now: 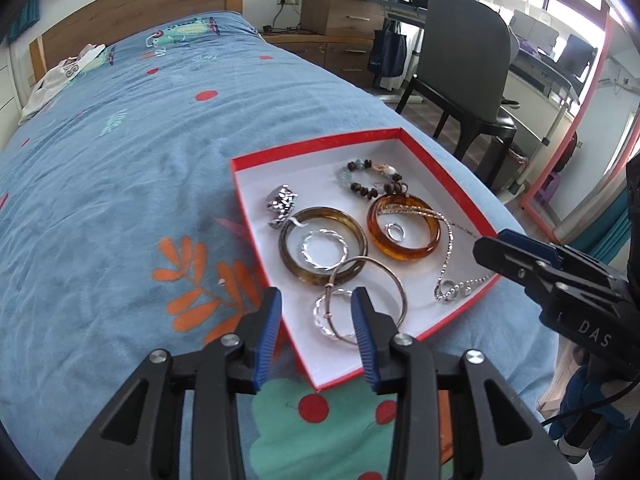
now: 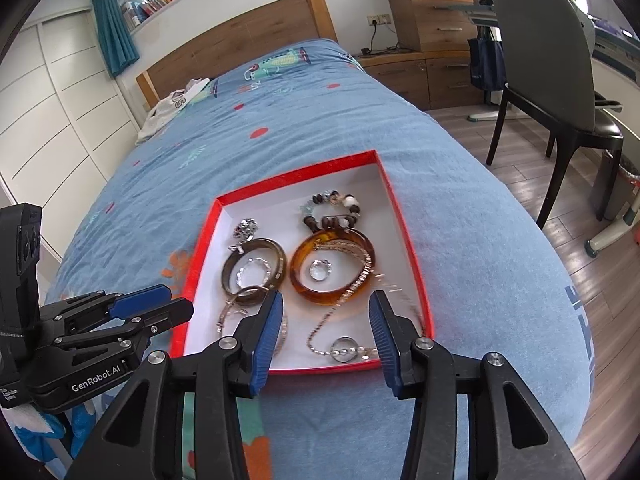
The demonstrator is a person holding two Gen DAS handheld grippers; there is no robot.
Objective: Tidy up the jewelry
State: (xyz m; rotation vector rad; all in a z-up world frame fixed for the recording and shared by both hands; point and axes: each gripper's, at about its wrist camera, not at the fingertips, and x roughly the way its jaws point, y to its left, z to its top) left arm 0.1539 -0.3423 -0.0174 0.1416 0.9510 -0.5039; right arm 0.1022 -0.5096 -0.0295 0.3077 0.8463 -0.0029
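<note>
Hovering over the red box on the bed, both claws sit partway open w/ nothing between the pads. Left gripper is above the box's near-left corner, right over the thin metal bangle & twisted silver ring. Right gripper is nearer the silver chain, which runs from the amber bangle toward the near edge. All jewelry lies inside the box. Only the right view shows the chain's ring end clearly; the left view shows the chain's length.
</note>
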